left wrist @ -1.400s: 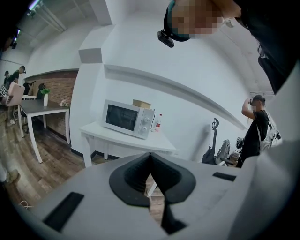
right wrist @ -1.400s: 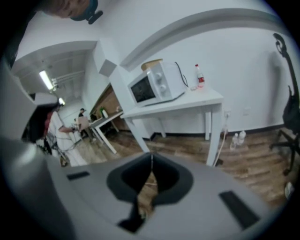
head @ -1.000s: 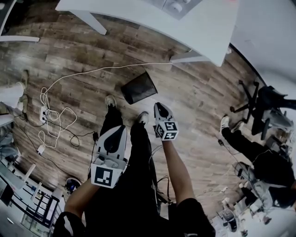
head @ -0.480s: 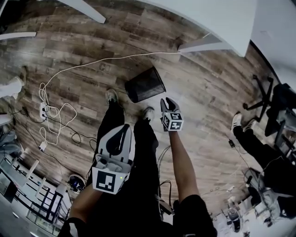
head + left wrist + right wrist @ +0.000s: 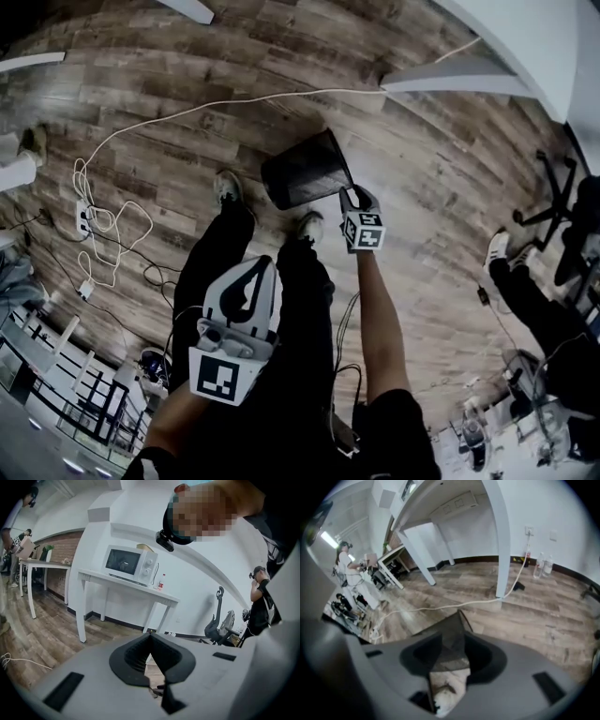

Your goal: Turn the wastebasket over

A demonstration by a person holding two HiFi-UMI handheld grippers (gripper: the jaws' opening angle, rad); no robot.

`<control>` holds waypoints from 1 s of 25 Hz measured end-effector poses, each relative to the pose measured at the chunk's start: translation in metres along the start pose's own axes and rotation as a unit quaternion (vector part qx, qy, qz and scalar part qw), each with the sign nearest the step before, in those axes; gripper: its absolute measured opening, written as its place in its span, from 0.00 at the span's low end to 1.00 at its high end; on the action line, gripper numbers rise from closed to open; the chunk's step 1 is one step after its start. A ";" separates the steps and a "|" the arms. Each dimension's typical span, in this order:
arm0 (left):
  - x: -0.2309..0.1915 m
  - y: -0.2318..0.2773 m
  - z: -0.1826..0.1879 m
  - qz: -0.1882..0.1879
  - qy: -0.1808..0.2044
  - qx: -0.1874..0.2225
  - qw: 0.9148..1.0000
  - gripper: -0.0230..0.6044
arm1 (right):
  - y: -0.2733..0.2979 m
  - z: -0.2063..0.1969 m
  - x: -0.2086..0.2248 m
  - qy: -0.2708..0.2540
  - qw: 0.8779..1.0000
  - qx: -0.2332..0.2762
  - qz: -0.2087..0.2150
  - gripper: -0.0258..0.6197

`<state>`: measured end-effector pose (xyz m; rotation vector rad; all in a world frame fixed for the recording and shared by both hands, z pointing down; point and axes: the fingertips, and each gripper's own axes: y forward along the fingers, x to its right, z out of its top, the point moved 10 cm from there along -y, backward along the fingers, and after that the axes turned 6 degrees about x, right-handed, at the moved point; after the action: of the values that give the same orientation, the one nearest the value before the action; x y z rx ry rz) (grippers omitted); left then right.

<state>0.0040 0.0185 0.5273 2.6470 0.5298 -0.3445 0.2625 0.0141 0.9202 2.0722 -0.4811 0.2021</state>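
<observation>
Wastebasket (image 5: 446, 629) partly hidden behind right hand-held gripper (image 5: 452, 645); office chair (image 5: 549, 191) cut by edge.

Head view dim, fisheye-bent at edges; gripper views brighter, vignetted corners; near jaws soft.

Right gripper (image 5: 356, 197) has gone forward, up the frame: a second ago it was well short of the black mesh wastebasket (image 5: 305, 172), now it is right at the basket's lower-right rim. Basket edge now seems to sit between the parted jaws; contact unclear. Right arm reaches out further. Left gripper (image 5: 253, 272) has drifted slightly down and right in frame. White table (image 5: 525, 37) has slid off toward the upper right corner as the head view shifted.
</observation>
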 end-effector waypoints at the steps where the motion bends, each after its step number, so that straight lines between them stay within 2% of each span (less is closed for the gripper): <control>1: -0.004 0.002 -0.004 0.000 0.001 -0.002 1.000 0.09 | 0.005 -0.003 0.005 -0.007 1.000 -0.004 -0.001 0.28; 9: -0.032 0.008 -0.026 0.020 -0.013 -0.011 1.000 0.09 | 0.037 -0.017 0.022 -0.018 0.999 -0.038 0.005 0.31; 14: -0.038 0.010 -0.032 0.010 -0.013 -0.020 1.000 0.09 | 0.050 -0.019 0.031 -0.024 0.998 -0.053 0.006 0.32; 22: -0.041 0.010 -0.039 0.011 -0.027 -0.027 0.999 0.09 | 0.066 -0.019 0.028 -0.037 0.995 -0.085 0.043 0.32; 25: -0.044 0.013 -0.039 0.013 -0.031 -0.028 0.999 0.09 | 0.071 -0.015 0.029 -0.017 0.995 -0.080 0.051 0.32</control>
<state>-0.0242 0.0112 0.5798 2.5786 0.4780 -0.3966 0.2601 -0.0132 0.9931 1.8983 -0.6047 0.1826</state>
